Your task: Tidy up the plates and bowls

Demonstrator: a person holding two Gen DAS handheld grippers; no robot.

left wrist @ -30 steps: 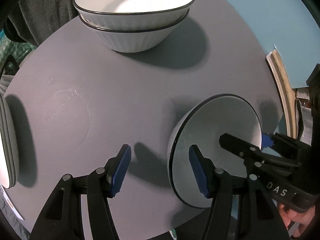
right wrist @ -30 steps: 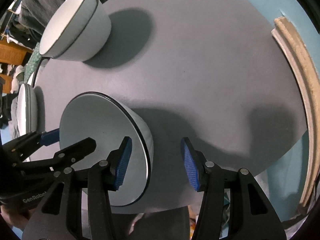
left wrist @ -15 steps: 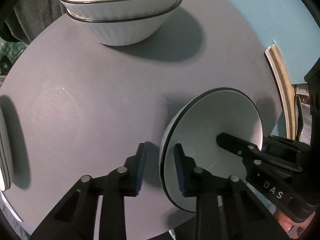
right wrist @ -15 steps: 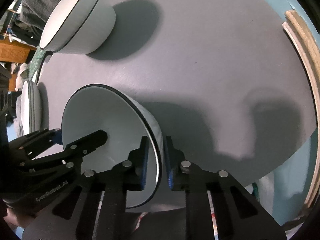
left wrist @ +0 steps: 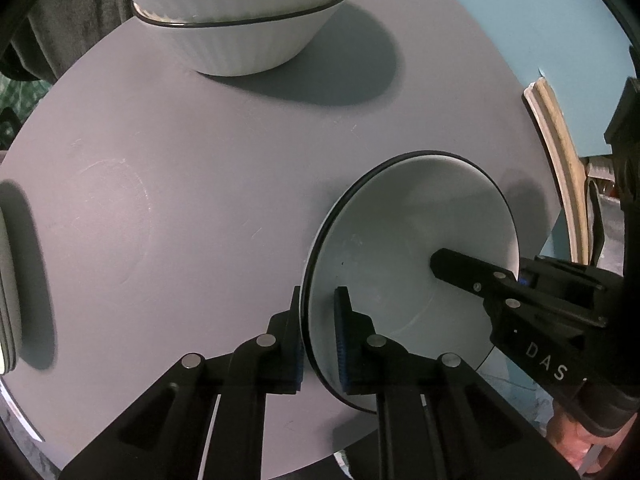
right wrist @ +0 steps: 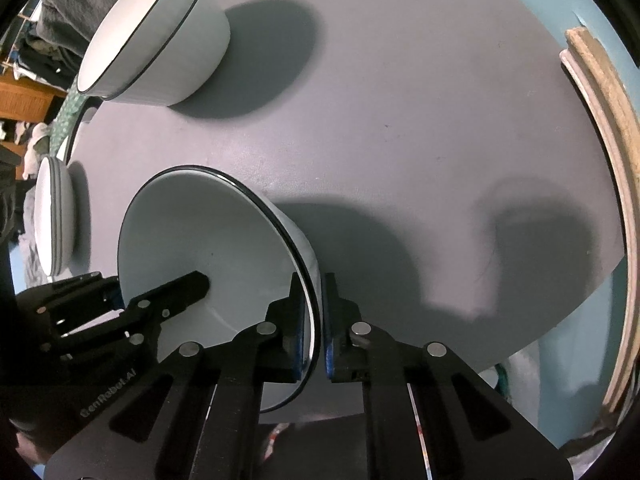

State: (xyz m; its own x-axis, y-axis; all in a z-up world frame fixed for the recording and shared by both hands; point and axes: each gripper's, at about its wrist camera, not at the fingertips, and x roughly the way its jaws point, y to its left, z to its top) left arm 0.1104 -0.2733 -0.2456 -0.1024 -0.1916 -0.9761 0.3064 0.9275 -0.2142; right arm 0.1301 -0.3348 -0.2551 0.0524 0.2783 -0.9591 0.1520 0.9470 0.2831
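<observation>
Bowl in play: a white ceramic bowl with a thin black rim, standing near the close edge of the round grey table, gripped from both sides.
Left gripper: jaws have just been closing, now pinched on the bowl's left wall.
Right gripper: just been closing too, now clamped across the right wall.
Handling: looks stiff, glazed, slippery and breakable, probably weighty; opposite rim holds seem the sensible choice.
Count: one loose bowl; two nested white ribbed bowls at the far side; a plate stack at the left edge, number unclear.
</observation>
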